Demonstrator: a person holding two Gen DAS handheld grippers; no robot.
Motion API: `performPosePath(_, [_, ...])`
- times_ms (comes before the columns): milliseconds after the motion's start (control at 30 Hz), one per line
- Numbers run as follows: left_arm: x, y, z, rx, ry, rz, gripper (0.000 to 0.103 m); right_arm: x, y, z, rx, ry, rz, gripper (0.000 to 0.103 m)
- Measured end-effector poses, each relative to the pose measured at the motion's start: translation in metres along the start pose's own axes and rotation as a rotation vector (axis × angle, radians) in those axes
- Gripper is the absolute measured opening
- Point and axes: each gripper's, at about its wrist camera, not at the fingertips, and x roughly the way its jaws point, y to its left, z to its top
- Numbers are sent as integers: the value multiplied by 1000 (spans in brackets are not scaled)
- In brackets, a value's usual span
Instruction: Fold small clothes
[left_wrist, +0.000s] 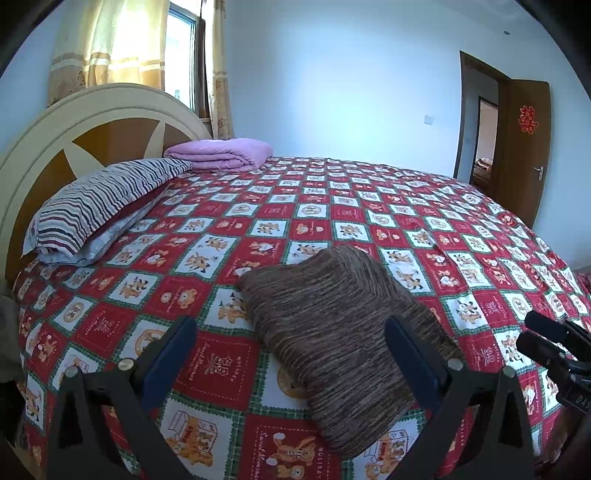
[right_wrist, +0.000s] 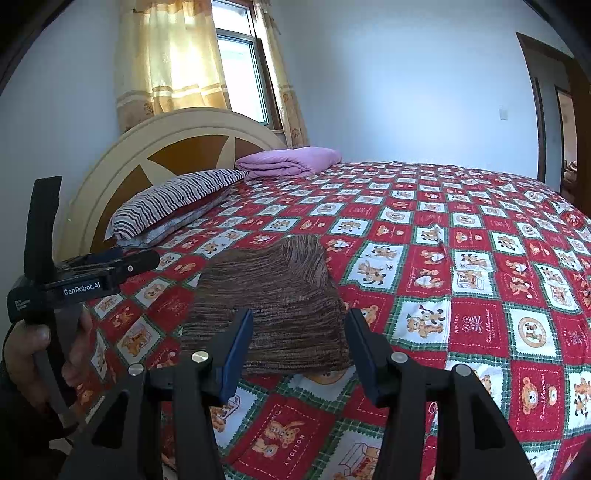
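Note:
A brown striped knit garment (left_wrist: 340, 332) lies folded into a compact rectangle on the red patterned bedspread (left_wrist: 332, 206), near the bed's front edge. It also shows in the right wrist view (right_wrist: 273, 302). My left gripper (left_wrist: 291, 325) is open, held above the bed near the garment's near left part, holding nothing. My right gripper (right_wrist: 299, 317) is open, hovering just in front of the garment's near edge, holding nothing. The left gripper's body (right_wrist: 85, 277) shows at the left of the right wrist view; the right gripper's body (left_wrist: 557, 343) shows at the right of the left wrist view.
A striped pillow (left_wrist: 99, 206) and a folded purple blanket (left_wrist: 221, 151) lie by the headboard (left_wrist: 92, 122). A window with curtains (right_wrist: 236, 70) is behind. An open door (left_wrist: 524, 147) stands at the far right. The bedspread stretches wide to the right.

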Motion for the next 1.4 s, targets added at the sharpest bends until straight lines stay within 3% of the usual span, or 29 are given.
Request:
performPosePath(900, [-16,3,8,-14,-67,27,103,-23,10,8,-30,-112,-31,54])
performPosePath(1400, [-16,15,8,-23,-92,53,103,-16,22,1,-65,-83,-18,54])
